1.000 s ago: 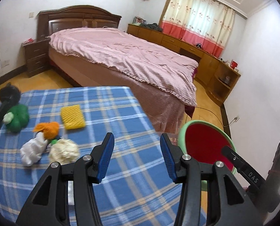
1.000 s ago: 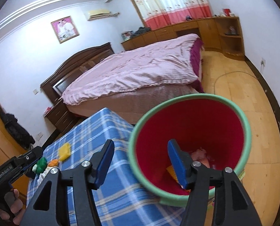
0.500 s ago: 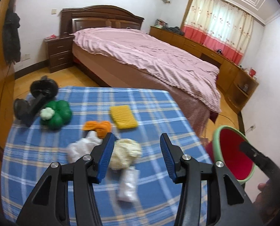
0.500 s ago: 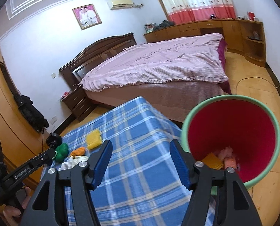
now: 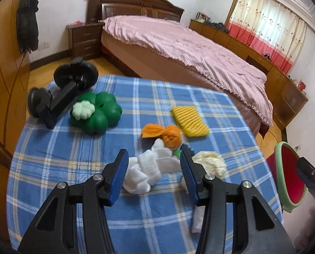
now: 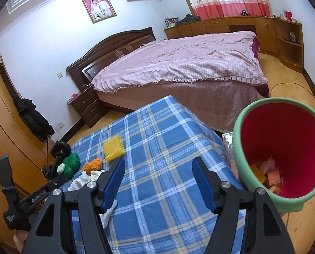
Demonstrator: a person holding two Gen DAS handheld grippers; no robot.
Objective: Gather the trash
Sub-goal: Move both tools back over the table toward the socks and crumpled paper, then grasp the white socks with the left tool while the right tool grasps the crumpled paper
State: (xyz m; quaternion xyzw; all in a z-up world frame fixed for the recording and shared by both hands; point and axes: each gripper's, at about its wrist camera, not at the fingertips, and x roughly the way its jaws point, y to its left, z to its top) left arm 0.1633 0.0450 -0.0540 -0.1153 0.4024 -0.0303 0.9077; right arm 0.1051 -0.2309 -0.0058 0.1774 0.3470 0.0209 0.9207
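On the blue plaid table (image 5: 77, 148) lie a crumpled white tissue (image 5: 145, 170), an orange wad (image 5: 166, 134), a cream crumpled wad (image 5: 210, 163), a yellow sponge-like pad (image 5: 189, 120) and a white scrap (image 5: 196, 222). My left gripper (image 5: 154, 168) is open, its jaws on either side of the white tissue, just above it. My right gripper (image 6: 158, 177) is open and empty over the table's right part. The red bin with green rim (image 6: 284, 148) stands right of the table and holds some trash.
A green pumpkin-shaped toy (image 5: 96, 111) and a black clamp mount (image 5: 60, 93) sit at the table's far left. A bed with pink cover (image 5: 189, 53) lies beyond the table. Wooden wardrobe (image 5: 3, 63) on the left, wooden floor around the bin.
My left gripper has swung left from the bin side and moved over the trash pile, now framing the white tissue. My right gripper has pulled back from above the bin toward the table.
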